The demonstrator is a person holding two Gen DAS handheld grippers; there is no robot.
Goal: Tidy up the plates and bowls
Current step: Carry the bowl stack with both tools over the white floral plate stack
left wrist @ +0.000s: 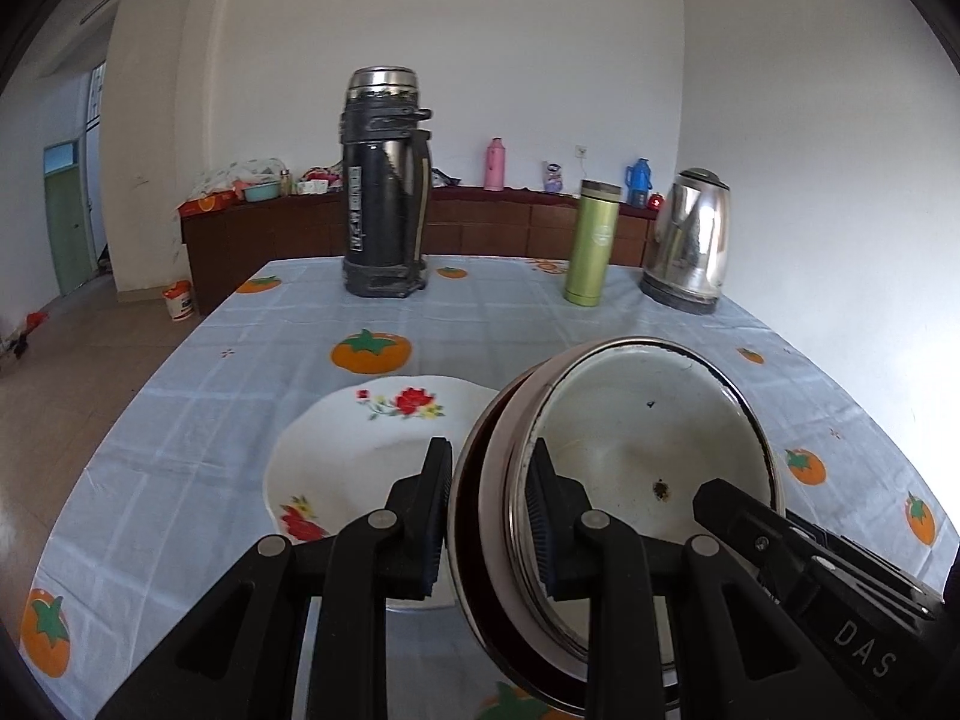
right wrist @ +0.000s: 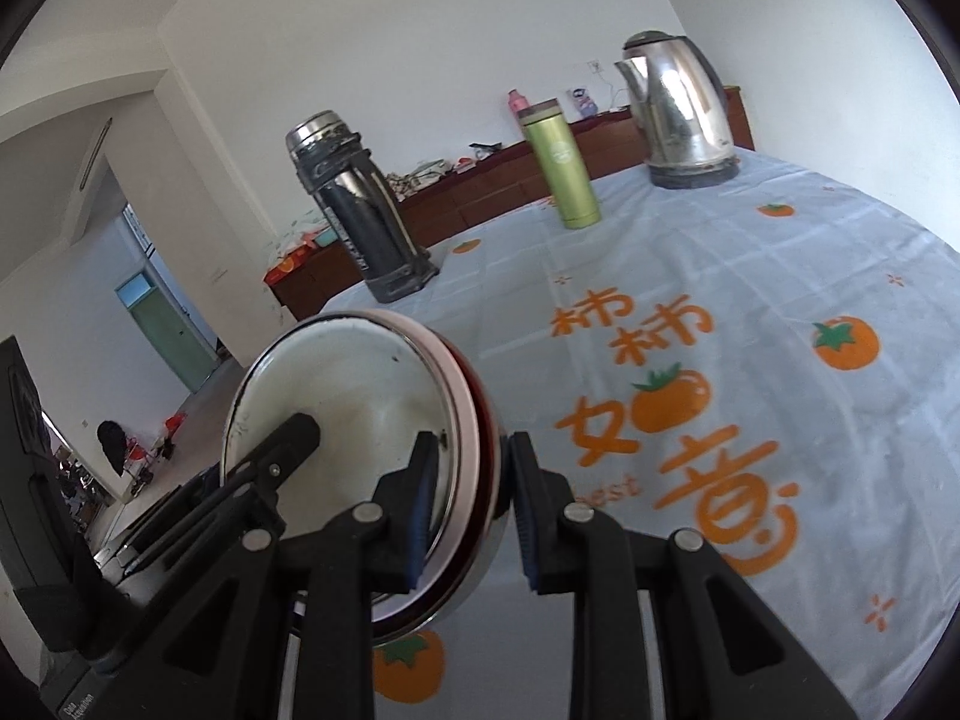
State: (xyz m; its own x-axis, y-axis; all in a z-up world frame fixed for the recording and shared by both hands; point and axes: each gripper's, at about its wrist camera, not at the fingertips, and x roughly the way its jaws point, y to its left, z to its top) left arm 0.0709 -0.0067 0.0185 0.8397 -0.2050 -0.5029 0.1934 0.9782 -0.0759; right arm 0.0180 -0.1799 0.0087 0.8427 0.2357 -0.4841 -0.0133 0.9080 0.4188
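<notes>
Carrying step: left gripper (left wrist: 489,516) and right gripper (right wrist: 471,513) each nearly closed, clamped on opposite rims of the bowl (left wrist: 648,450), held above the table's (left wrist: 240,372) near edge. Next, probably: lowering level onto the plate (left wrist: 360,456) alongside, releasing together.

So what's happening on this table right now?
A person is holding one bowl with both grippers, each clamped on an opposite side of its rim. The left gripper and right gripper have it lifted clear of the tablecloth, beside a flowered plate that lies flat. A black flask, green bottle and kettle stand at the far end, untouched.
</notes>
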